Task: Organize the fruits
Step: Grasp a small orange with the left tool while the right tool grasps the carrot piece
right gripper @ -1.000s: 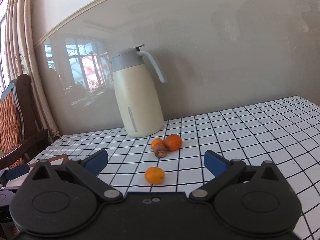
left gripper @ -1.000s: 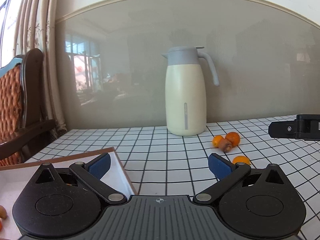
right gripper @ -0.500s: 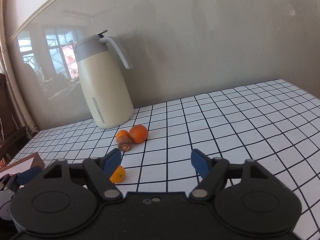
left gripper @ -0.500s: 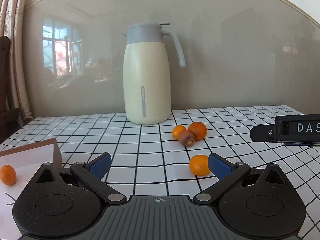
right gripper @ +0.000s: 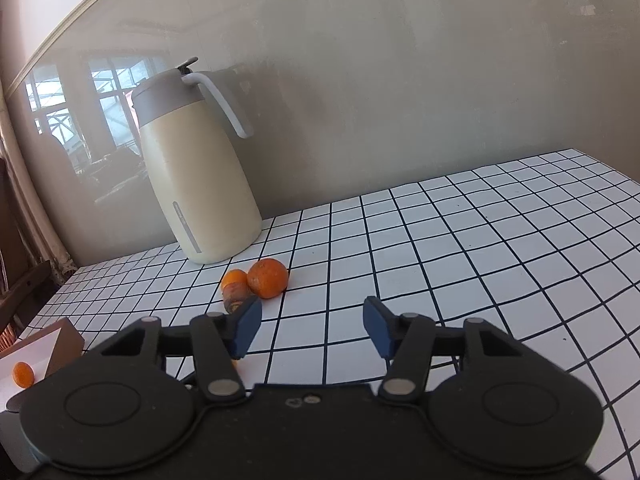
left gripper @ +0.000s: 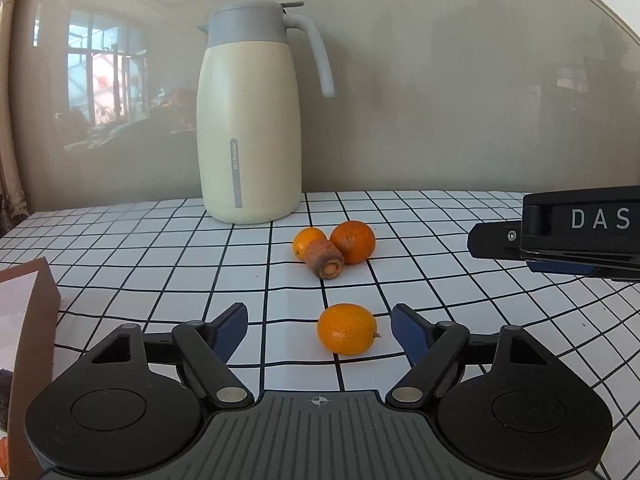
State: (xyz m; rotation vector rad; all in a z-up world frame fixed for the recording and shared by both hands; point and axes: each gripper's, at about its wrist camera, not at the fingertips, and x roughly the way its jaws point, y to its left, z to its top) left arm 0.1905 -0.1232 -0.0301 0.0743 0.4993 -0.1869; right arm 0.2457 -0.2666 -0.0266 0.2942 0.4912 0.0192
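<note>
Kumquat (left gripper: 347, 329): on the table (left gripper: 160, 264), between my left claw (left gripper: 318, 330) pads, untouched.
Handling: likely light, smooth, rolls easily; I'd pinch its round middle gently.
Left claw: apart, just been closing.
Right claw (right gripper: 312, 330): apart, just been closing, nothing between.
Others: tangerine (left gripper: 353, 241), small fruit (left gripper: 308, 242), carrot stub (left gripper: 325, 259) clustered before jug (left gripper: 251, 120).

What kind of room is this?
Probably a home dining room or kitchen: a cream thermos jug stands on a table with a checked cloth, and small oranges lie on it.
</note>
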